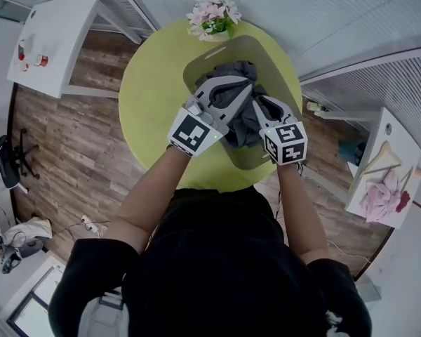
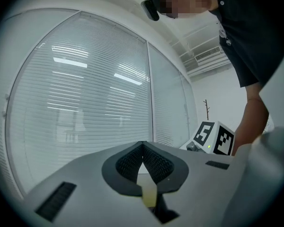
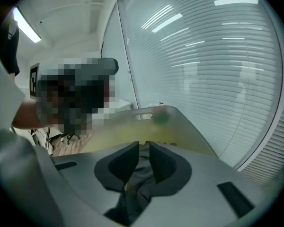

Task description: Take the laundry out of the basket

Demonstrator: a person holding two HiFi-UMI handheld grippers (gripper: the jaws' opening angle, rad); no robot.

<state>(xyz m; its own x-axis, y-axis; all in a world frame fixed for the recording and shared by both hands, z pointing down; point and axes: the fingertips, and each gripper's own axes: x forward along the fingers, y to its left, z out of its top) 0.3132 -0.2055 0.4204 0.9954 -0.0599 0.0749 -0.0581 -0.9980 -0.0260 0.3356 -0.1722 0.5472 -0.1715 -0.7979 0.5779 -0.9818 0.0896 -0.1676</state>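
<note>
A grey laundry basket [image 1: 282, 63] stands on the round yellow-green table [image 1: 151, 90], with dark grey laundry [image 1: 235, 69] heaped inside. My left gripper [image 1: 245, 88] hovers level over the heap; in the left gripper view [image 2: 143, 144] its jaws meet at the tips with no cloth between them. My right gripper [image 1: 261, 105] dips into the basket beside it. In the right gripper view [image 3: 143, 144] its jaws stand a narrow gap apart, and dark laundry [image 3: 136, 181] shows in the gap and below. The basket's far wall [image 3: 182, 123] rises ahead.
A pot of pink flowers [image 1: 212, 18] sits at the table's far edge behind the basket. A white desk [image 1: 56, 41] stands at the left, and a white table with pink cloth [image 1: 382, 192] at the right. Slatted blinds [image 2: 85, 103] fill the background.
</note>
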